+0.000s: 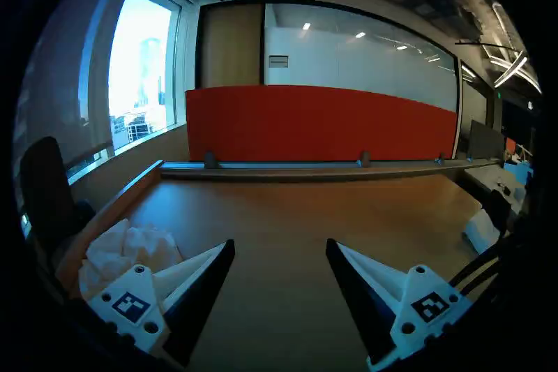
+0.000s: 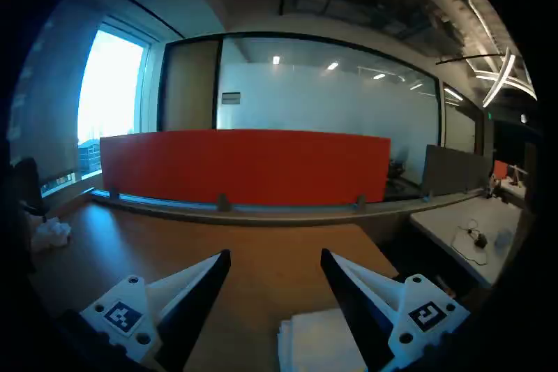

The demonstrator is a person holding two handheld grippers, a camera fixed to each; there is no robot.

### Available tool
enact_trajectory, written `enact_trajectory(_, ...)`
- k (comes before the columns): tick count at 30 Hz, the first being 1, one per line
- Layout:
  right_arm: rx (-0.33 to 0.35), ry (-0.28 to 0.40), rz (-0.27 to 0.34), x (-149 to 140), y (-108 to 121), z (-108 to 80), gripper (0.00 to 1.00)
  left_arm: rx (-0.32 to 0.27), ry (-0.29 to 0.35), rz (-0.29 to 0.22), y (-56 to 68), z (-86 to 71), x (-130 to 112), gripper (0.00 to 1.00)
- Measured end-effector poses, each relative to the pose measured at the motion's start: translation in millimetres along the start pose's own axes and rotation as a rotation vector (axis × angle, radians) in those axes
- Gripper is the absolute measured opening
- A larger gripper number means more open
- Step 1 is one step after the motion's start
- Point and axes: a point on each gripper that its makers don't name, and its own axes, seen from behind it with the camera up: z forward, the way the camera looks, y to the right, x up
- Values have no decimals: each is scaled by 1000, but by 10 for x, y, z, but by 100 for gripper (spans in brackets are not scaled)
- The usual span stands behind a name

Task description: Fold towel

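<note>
A crumpled white towel [image 1: 129, 250] lies in a heap at the left side of the wooden desk [image 1: 300, 225], just left of my left gripper's [image 1: 280, 250] left finger. That gripper is open, with bare desk between its fingers. In the right gripper view the same heap [image 2: 50, 232] is small and far off at the left edge. My right gripper [image 2: 275, 260] is open too, hovering over the desk [image 2: 272, 260]. A stack of folded white towels [image 2: 322, 340] lies under it, beside the right finger. The folded stack [image 1: 483, 229] also sits at the desk's right edge in the left gripper view.
A red divider panel [image 1: 317, 123] stands along the back of the desk. A dark chair [image 1: 45, 190] stands by the window at the left. Across a gap to the right is another desk [image 2: 464, 232] with a cable and small items.
</note>
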Motion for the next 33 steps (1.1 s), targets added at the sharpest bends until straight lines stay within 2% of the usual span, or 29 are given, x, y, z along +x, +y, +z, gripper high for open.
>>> enact_trajectory(9,15,36,-20,189,-454,-6,100,-21,44,-10,3,53,166,97)
enact_trajectory(15,5,54,-16,286,-651,-40,100,-35,88,-50,8,46,256,97)
enact_trajectory(21,0,67,-7,349,-787,-43,100,-48,127,-62,40,47,327,97)
enact_trajectory(27,13,69,20,391,-938,-50,100,-38,147,-69,18,37,345,97)
enact_trajectory(33,29,76,33,469,-1030,-101,100,-25,163,-50,-21,-17,361,97)
